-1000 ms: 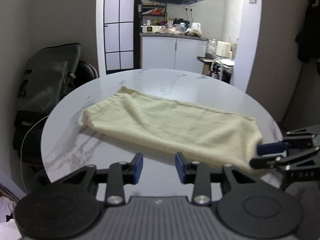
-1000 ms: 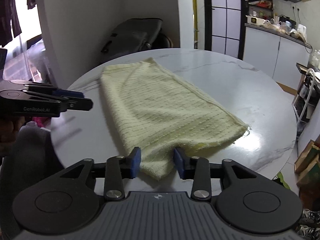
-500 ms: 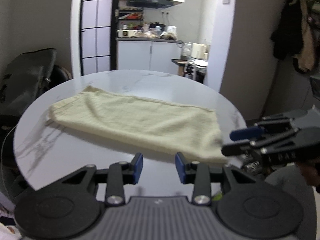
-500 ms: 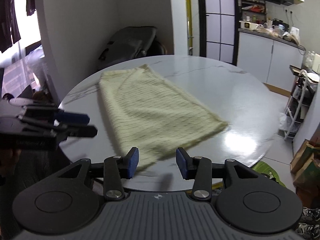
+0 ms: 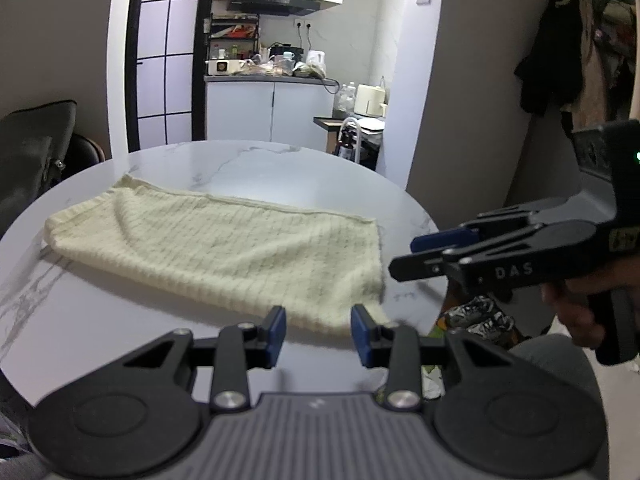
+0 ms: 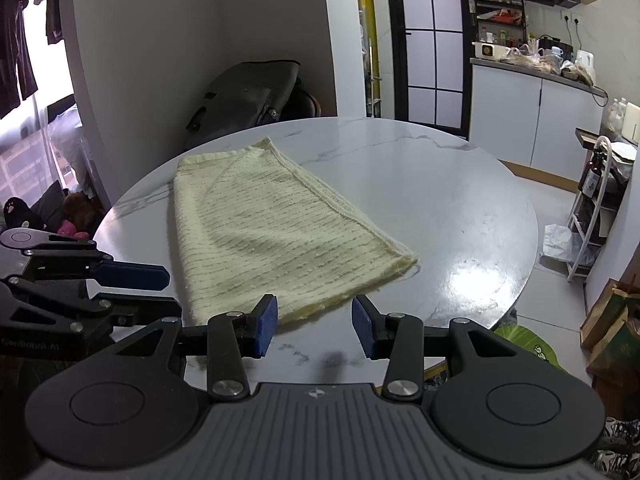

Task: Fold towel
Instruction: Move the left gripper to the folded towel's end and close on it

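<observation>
Right wrist view: right gripper point(image 6: 314, 326) and left gripper point(image 5: 319, 334) both stand apart, empty; folded towel point(image 6: 276, 236) lies just ahead on table point(image 6: 460, 216).

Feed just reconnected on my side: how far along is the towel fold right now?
Done: the towel lies on the round table as a flat, doubled-looking rectangle, so at least one fold seems made. In hand: nothing; the left gripper and right gripper are both open and clear of the cloth. Left: probably another fold across its length, though that is a judgement.
</observation>
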`<action>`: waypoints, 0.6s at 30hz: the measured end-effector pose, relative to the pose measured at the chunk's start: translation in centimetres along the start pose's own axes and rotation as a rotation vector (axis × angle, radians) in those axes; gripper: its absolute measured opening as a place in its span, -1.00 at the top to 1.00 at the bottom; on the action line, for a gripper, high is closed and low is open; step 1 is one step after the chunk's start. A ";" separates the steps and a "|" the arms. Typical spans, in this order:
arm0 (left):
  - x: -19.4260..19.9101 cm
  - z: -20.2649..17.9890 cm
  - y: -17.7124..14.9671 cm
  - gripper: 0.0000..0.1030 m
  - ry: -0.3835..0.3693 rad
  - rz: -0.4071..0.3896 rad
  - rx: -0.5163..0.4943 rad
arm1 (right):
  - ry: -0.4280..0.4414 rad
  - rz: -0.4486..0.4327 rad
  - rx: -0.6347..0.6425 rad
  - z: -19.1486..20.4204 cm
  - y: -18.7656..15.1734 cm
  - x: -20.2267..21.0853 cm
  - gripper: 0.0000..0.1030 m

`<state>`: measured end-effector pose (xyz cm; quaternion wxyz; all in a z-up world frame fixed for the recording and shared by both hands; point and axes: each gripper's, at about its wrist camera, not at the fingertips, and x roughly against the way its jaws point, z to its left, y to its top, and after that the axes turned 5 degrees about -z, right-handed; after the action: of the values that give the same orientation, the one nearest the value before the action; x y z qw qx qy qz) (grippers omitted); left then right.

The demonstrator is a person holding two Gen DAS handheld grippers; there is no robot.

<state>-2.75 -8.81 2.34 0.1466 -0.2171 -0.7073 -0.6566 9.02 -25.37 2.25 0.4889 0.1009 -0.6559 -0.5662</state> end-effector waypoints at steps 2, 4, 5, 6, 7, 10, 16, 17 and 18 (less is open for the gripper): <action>0.0 -0.6 0.0 0.13 0.019 -0.010 0.011 | 0.006 -0.001 0.004 -0.3 0.1 -0.3 0.11; 0.1 -1.2 0.0 0.08 0.043 -0.021 0.022 | 0.009 -0.005 0.004 -0.7 0.1 -0.6 0.10; 0.1 -1.5 0.0 0.07 0.055 -0.026 0.027 | 0.011 -0.008 0.002 -0.9 0.1 -0.7 0.09; 0.1 -1.7 0.0 0.07 0.064 -0.030 0.030 | 0.010 -0.010 0.001 -1.1 0.1 -0.8 0.08; 0.1 -1.9 0.0 0.07 0.077 -0.034 0.039 | 0.006 -0.012 -0.005 -1.4 0.1 -0.9 0.05; -0.1 -2.9 -0.1 0.07 0.122 -0.043 0.075 | -0.001 -0.024 -0.014 -2.0 0.0 -0.9 -0.04; -0.6 -4.9 -0.6 0.06 0.156 -0.056 0.056 | -0.025 -0.043 -0.004 -3.3 0.2 -0.8 -0.12; -0.7 -5.2 -0.6 0.06 0.162 -0.056 0.052 | -0.029 -0.045 -0.003 -3.6 0.2 -0.9 -0.12; -0.8 -5.4 -0.7 0.05 0.169 -0.056 0.052 | -0.031 -0.047 -0.003 -3.8 0.2 -0.9 -0.12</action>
<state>-2.83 -14.29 1.87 0.1929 -0.1371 -0.7151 -0.6577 12.48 -27.13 1.49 0.4654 0.1064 -0.6600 -0.5801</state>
